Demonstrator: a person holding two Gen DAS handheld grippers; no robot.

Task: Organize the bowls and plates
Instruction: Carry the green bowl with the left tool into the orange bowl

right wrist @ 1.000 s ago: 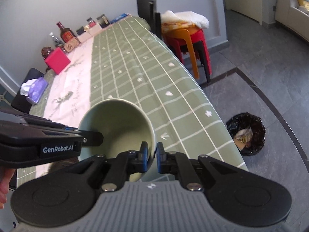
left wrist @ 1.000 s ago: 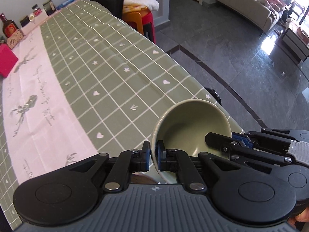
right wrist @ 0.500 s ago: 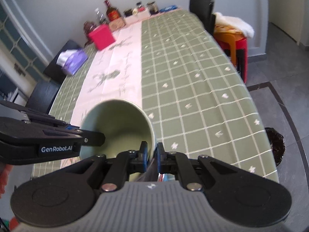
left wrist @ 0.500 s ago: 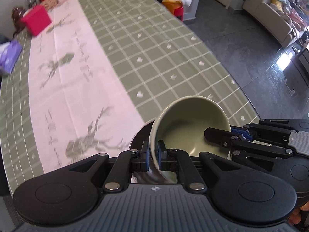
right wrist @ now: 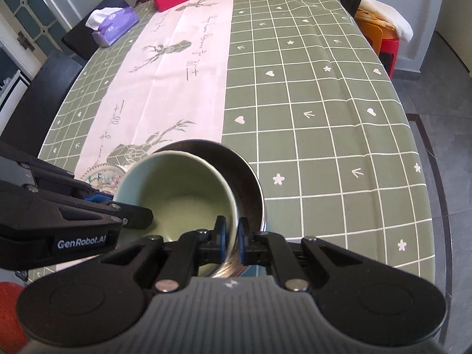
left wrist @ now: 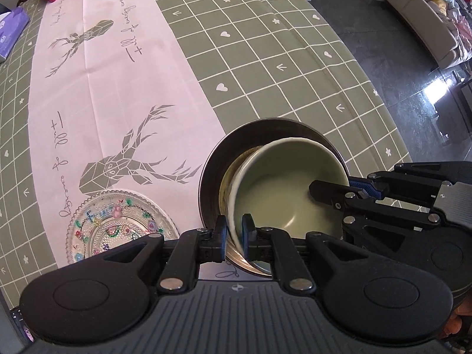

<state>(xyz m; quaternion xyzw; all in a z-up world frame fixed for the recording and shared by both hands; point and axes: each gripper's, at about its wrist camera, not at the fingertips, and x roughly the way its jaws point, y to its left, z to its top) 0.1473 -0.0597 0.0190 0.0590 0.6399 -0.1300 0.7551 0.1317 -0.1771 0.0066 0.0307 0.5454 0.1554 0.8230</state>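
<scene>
Green bowl going into metal bowl, both tools clamped on its rim

The left tool (left wrist: 234,231) & right tool (right wrist: 230,231) each pinch opposite rim sides of the pale green glazed ceramic bowl (left wrist: 283,188), prob. to keep it steady w/ two grips while nesting. It hangs tilted, partly inside the dark round metal bowl (left wrist: 212,174) on the desk (left wrist: 265,67), near its front edge. Green bowl: smooth matte inside, cream lip, empty. An embossed clear glass plate w/ painted flowers (left wrist: 115,227) sits just beside the metal bowl.
</scene>
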